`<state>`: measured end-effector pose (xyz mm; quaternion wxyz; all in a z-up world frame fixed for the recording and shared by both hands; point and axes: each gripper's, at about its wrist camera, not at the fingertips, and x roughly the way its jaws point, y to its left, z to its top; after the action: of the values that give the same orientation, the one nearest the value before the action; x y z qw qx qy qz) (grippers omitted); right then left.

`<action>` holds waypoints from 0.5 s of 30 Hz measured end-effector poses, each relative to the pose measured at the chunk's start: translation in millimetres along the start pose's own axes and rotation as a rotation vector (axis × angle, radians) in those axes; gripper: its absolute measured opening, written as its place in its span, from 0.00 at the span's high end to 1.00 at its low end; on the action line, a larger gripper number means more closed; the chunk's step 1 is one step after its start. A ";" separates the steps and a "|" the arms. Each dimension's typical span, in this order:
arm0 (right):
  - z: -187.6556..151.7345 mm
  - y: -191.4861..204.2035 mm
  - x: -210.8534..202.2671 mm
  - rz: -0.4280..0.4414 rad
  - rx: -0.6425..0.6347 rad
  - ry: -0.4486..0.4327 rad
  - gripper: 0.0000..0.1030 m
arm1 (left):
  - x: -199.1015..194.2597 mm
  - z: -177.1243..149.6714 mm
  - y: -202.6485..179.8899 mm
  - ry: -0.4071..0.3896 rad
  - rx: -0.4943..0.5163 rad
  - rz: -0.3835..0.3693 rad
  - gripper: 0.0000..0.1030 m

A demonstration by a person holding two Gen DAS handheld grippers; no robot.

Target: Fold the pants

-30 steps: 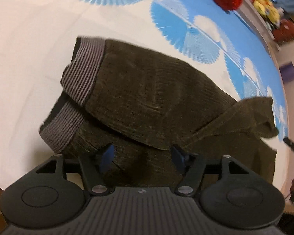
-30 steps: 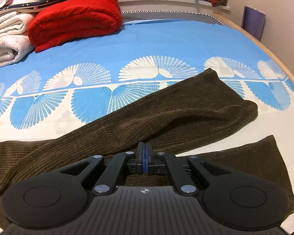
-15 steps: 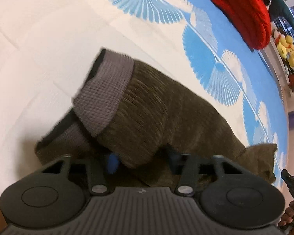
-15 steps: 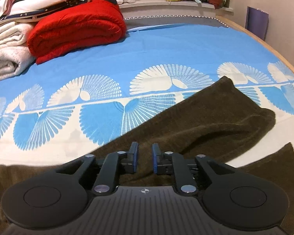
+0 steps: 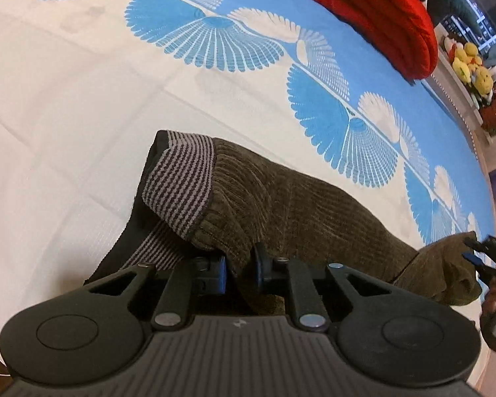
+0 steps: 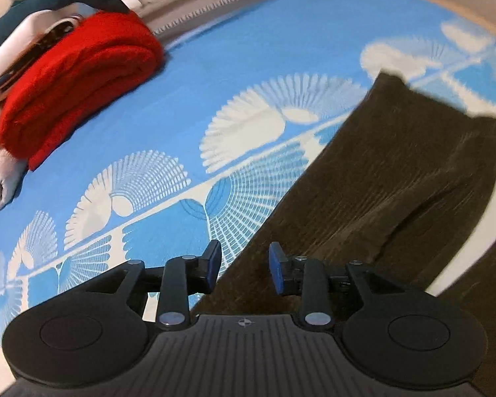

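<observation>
Left hand-held gripper [image 5: 239, 269] pinches the pants [image 5: 301, 211] near their waistband.

no readable text, labels, brands or numbers on anything in view

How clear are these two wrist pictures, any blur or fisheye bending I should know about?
Left wrist view: mostly sharp, the pants ribbing and striped waistband crisp; fisheye bends the bed sheet print. Right wrist view: motion blur smears the red blanket and the pants; only the right gripper is crisp; the bed edge curves.
</observation>
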<state>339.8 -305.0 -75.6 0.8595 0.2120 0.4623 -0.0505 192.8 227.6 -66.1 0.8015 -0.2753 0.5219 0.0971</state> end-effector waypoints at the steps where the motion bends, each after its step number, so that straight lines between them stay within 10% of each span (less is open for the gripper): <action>1: 1.4 0.3 10.7 0.000 0.002 0.018 0.68 | 0.3 0.1 0.1 0.004 0.004 0.000 0.83; 15: 5.7 13.1 80.9 -0.189 -0.157 0.046 0.71 | 6.1 3.5 -2.1 0.041 0.054 0.010 0.83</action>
<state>393.8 -286.7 -134.7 0.8540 0.1008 0.5024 -0.0901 199.1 226.9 -69.7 0.7973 -0.2530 0.5420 0.0811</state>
